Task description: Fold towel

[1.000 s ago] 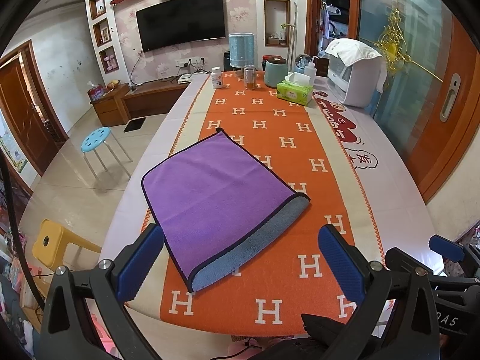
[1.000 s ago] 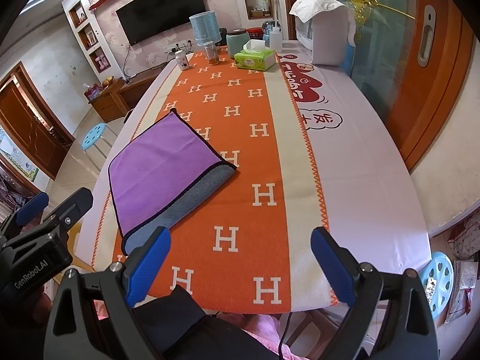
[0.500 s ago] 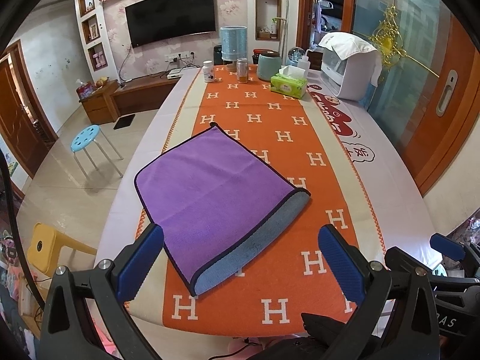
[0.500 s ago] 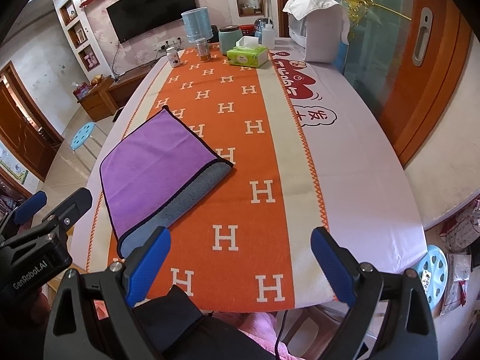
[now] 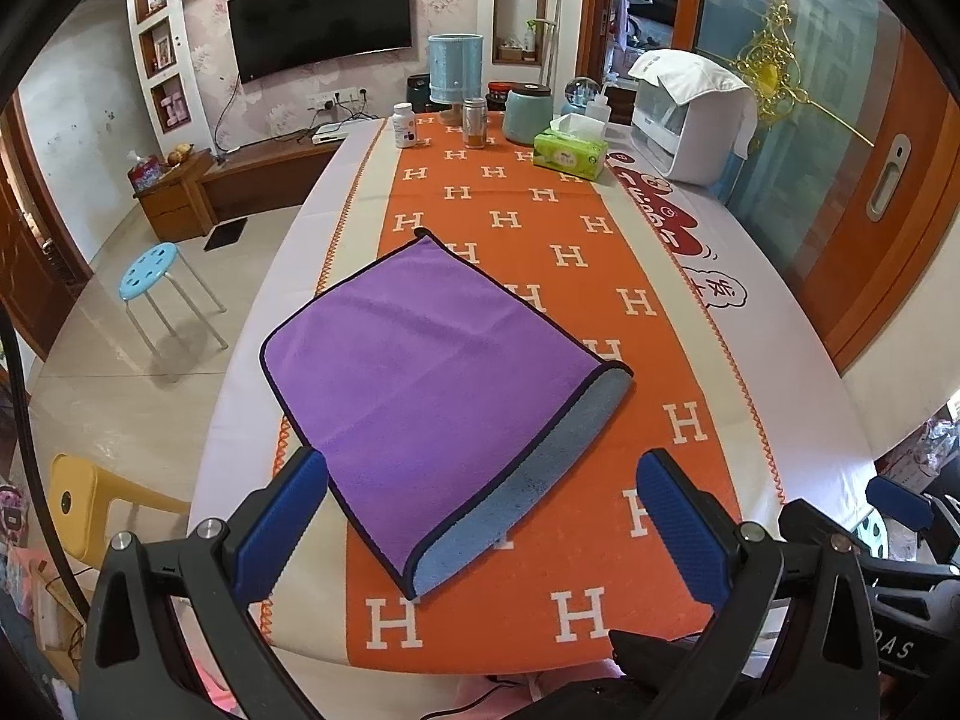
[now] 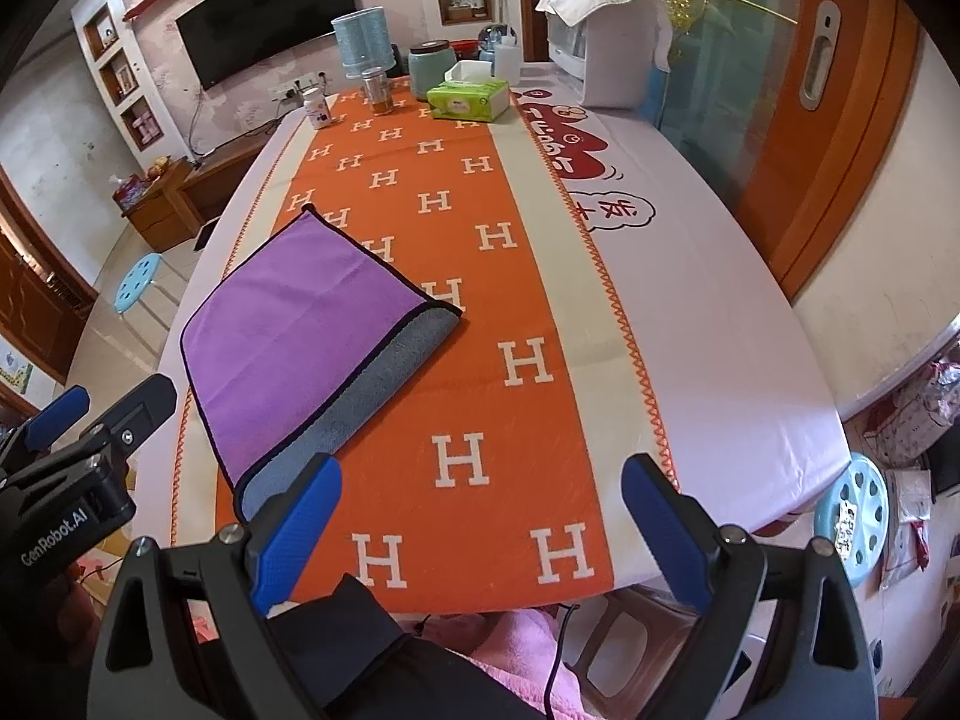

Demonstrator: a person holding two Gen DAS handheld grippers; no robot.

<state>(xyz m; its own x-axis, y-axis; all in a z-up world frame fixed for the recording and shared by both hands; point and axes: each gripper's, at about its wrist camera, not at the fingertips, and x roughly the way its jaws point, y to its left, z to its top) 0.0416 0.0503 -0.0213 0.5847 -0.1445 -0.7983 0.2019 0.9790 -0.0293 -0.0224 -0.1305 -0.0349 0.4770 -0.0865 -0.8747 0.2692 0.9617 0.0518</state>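
A purple towel with a dark hem lies folded on the orange H-patterned table runner, its grey-blue underside showing along the near right edge. It also shows in the right wrist view. My left gripper is open and empty, held above the towel's near edge. My right gripper is open and empty over the runner, to the right of the towel. The left gripper's body shows at the left of the right wrist view.
At the table's far end stand a green tissue box, a pill bottle, a can, a teal jar, a blue holder and a white appliance. A blue stool and yellow chair are left.
Both grippers have drawn back and risen a little, so the towel and table look slightly farther away. The towel has not moved. Both grippers stay open.
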